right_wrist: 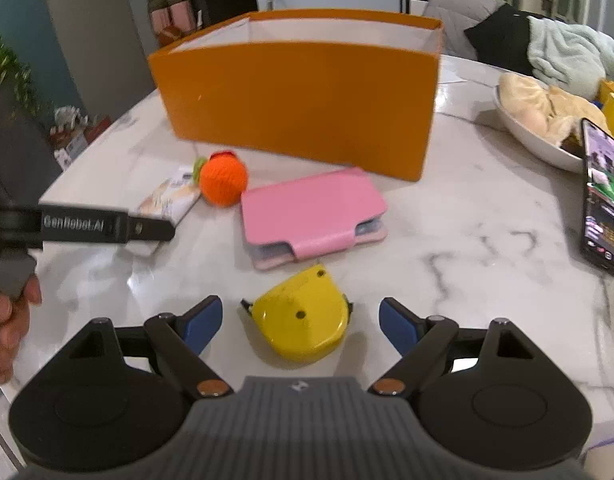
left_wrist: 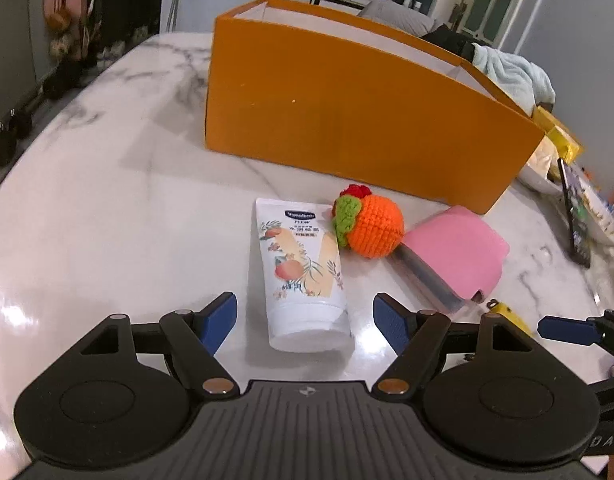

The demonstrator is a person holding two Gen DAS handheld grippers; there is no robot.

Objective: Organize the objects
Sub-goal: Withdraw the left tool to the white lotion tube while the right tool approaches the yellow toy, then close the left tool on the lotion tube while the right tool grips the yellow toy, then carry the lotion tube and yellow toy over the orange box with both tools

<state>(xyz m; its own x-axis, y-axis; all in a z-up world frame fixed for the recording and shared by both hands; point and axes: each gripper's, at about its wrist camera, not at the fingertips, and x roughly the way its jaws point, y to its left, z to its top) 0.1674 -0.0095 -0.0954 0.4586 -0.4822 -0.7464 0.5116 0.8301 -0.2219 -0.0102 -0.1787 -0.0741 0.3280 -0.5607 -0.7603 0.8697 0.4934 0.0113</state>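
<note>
On the marble bench [left_wrist: 107, 208] I see the orange box [left_wrist: 347, 120] standing open-topped at the back, and in front of it, going down in size, a pink flip case [right_wrist: 311, 216] lying flat, a white Vaseline tube [left_wrist: 303, 272] with peach artwork lying cap toward me, a yellow tape measure [right_wrist: 303, 320] on its side, and an orange crocheted ball [left_wrist: 371, 228] with a green-and-red top touching the tube. My left tool [left_wrist: 305, 316] has its blue pads apart either side of the tube's cap end without touching it. My right tool [right_wrist: 301, 320] is likewise spread, flanking the tape measure.
</note>
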